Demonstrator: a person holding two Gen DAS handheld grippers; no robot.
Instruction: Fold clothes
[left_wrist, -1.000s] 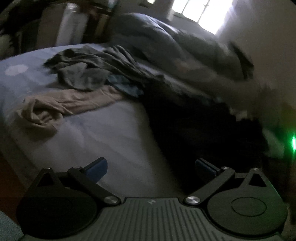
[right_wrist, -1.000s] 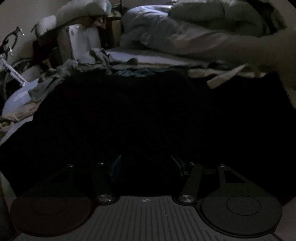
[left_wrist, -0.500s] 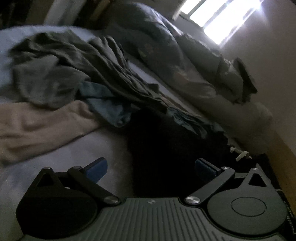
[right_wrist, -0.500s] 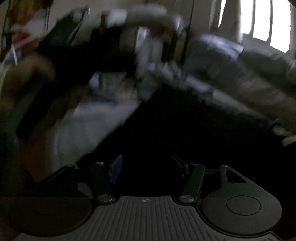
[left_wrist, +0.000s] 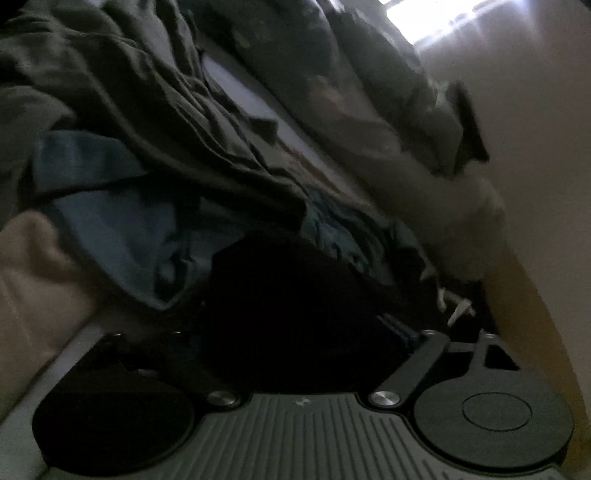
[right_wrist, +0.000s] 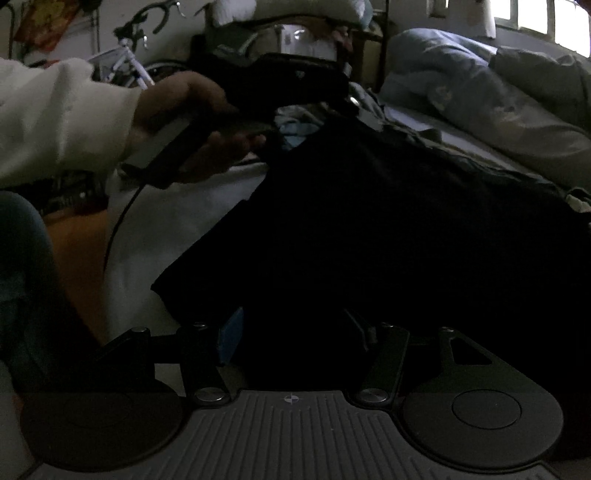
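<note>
Bed fills both views; pale sheet bare at its near-left part. Black garment lies spread on the bed, long axis running from the near edge diagonally away toward the rumpled duvet. Beyond the garment's far-left corner: heap of unfolded clothes, olive-grey piece on top, blue piece under it, beige piece at the heap's near-left. Right gripper sits at the garment's near edge, black cloth between its fingers; jaws stand partly apart, but whether the pads press the cloth I cannot tell, too dark. Left gripper, held in the left hand with white sleeve, is at the garment's far-left corner; jaws have just been closing from full width, a dark fold lies between them, pads lost in shadow, so contact not confirmed. Judgement: each hand takes its own nearest corner, the left the far one. Garment type, seams and its right end are indistinguishable in the darkness; left fingertip hidden.
</note>
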